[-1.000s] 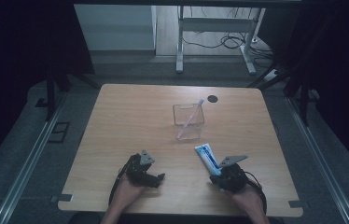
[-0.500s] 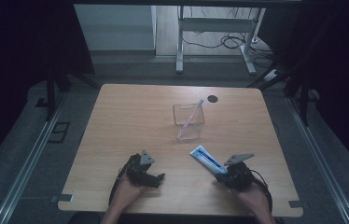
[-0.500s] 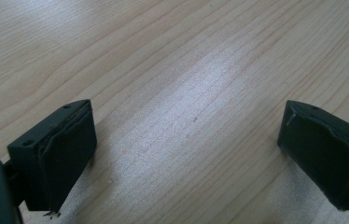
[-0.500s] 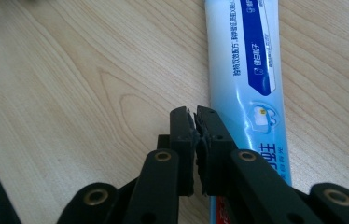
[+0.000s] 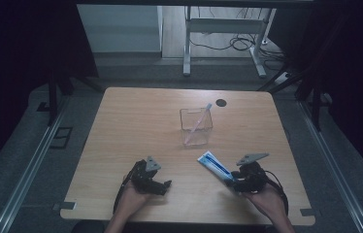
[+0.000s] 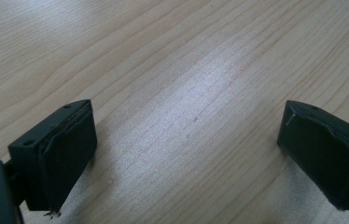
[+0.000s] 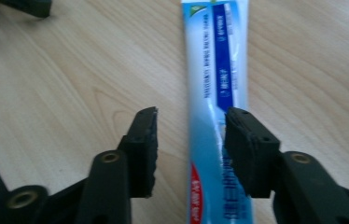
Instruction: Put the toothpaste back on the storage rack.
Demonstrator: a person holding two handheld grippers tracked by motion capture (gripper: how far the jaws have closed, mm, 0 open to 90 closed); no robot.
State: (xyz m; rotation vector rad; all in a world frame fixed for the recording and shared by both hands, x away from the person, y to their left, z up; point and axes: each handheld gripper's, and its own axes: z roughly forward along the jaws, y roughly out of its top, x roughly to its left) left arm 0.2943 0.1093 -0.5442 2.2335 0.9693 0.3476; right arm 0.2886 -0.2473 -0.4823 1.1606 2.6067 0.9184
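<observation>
On your light wooden table (image 5: 136, 126), a clear square plastic container (image 5: 196, 127) sits mid-table, holding a leaning pink toothbrush (image 5: 197, 123); nearer you, to its right, lies a blue-and-white toothpaste tube (image 5: 214, 165).

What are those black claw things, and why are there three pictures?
A person sits at a wooden table holding a gripper in each hand, a tool with two black jaws that pinch. One picture looks down from above; each of the other two comes from a camera riding on a gripper. The left gripper is open over bare wood. The right gripper has just been opening; a blue and white tube lies on the table between its jaws, apparently let go. Farther back stands a clear box with a pink stick leaning in it.
</observation>
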